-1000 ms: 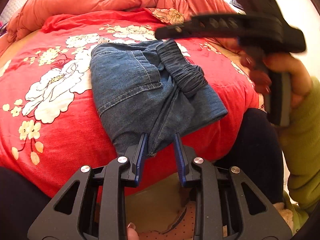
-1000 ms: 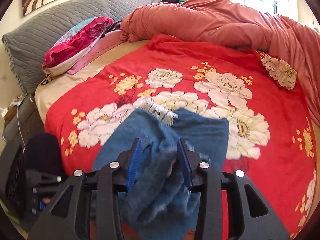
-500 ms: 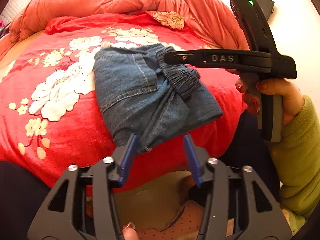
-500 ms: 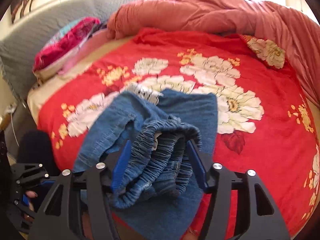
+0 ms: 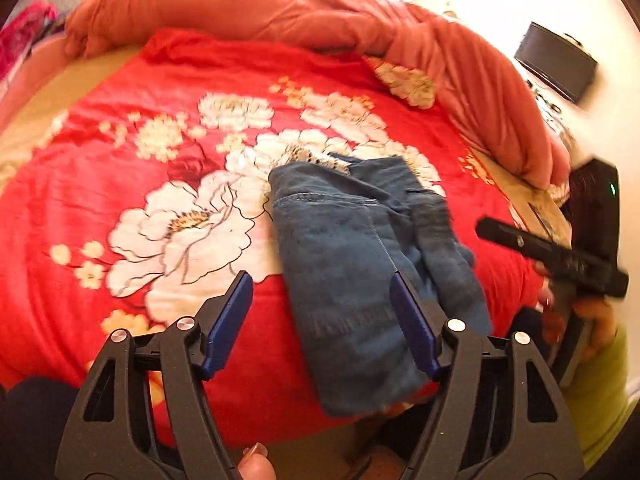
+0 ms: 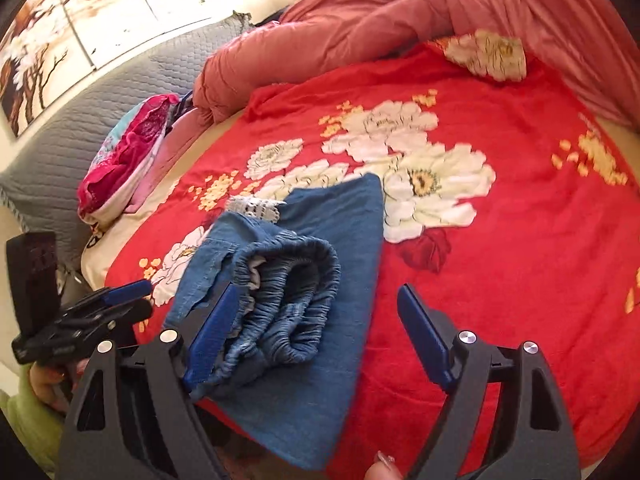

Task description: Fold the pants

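Observation:
The blue denim pants (image 5: 360, 264) lie folded in a compact bundle on the red floral bedspread (image 5: 160, 208), near the bed's front edge. In the right wrist view the pants (image 6: 304, 280) show their gathered elastic waistband (image 6: 288, 292) on top. My left gripper (image 5: 322, 320) is open and empty, just above the bundle's near left side. My right gripper (image 6: 316, 336) is open and empty, over the near end of the pants, its left finger beside the waistband. Each gripper shows in the other's view, the right one (image 5: 560, 256) and the left one (image 6: 100, 308).
A rumpled salmon duvet (image 6: 360, 32) lies along the far side of the bed. A pink and teal pillow (image 6: 132, 152) rests against a grey quilted headboard (image 6: 80, 112). A dark box (image 5: 556, 60) stands beyond the bed.
Both grippers have opened and let go of the pants, then pulled back and up. The bundle now rests on the bedspread.

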